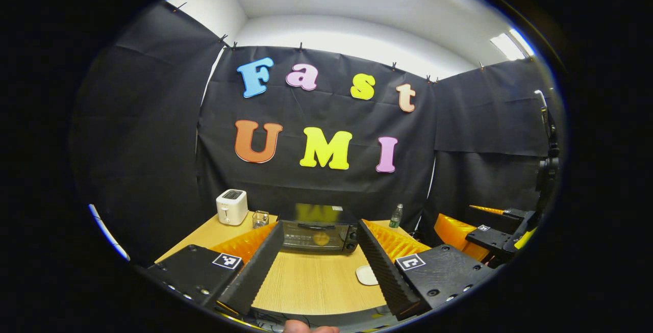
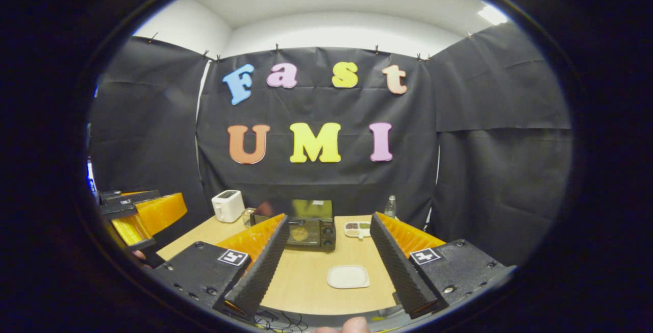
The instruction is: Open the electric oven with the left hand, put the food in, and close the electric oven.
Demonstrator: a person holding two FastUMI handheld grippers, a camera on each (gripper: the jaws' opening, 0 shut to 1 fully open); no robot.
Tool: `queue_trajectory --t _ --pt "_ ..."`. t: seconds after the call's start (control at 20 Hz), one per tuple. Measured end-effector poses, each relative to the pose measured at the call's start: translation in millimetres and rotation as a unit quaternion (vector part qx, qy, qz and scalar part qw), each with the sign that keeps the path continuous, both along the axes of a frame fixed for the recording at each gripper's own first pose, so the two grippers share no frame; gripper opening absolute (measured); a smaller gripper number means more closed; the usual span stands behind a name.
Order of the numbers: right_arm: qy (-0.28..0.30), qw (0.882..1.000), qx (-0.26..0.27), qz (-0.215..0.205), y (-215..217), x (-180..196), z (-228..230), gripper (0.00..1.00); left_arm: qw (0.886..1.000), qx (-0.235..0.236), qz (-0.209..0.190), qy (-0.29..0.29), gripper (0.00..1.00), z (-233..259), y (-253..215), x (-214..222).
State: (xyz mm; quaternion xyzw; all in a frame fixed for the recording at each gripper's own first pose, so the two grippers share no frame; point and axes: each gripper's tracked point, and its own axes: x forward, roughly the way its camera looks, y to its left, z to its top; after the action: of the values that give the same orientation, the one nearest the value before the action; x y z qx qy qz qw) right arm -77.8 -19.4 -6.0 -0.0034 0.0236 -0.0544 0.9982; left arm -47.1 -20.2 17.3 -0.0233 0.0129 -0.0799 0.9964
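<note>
The black electric oven stands at the back of the wooden table, its glass door shut. A round yellowish piece of food shows behind the glass. My left gripper is open and holds nothing, well short of the oven, whose front shows between its fingers. In the right gripper view the oven with the food sits left of centre. My right gripper is open too and holds nothing. An empty white plate lies on the table in front of it.
A white toaster and a glass stand left of the oven. A bottle and a small compartment tray are to its right. The other gripper hovers at the far left of the right gripper view.
</note>
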Motion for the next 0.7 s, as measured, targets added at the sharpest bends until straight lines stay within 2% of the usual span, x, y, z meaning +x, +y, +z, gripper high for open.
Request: queue_trajectory --t 0.3,0.7 --pt "0.002 1.0 0.01 -0.024 -19 -11 -8 0.97 1.0 0.018 -0.001 -0.008 0.94 -1 -12 3" --pt "-0.008 1.0 0.002 -0.017 -16 -15 -2 0.97 1.0 0.021 0.004 -0.01 0.94 -4 -11 1"
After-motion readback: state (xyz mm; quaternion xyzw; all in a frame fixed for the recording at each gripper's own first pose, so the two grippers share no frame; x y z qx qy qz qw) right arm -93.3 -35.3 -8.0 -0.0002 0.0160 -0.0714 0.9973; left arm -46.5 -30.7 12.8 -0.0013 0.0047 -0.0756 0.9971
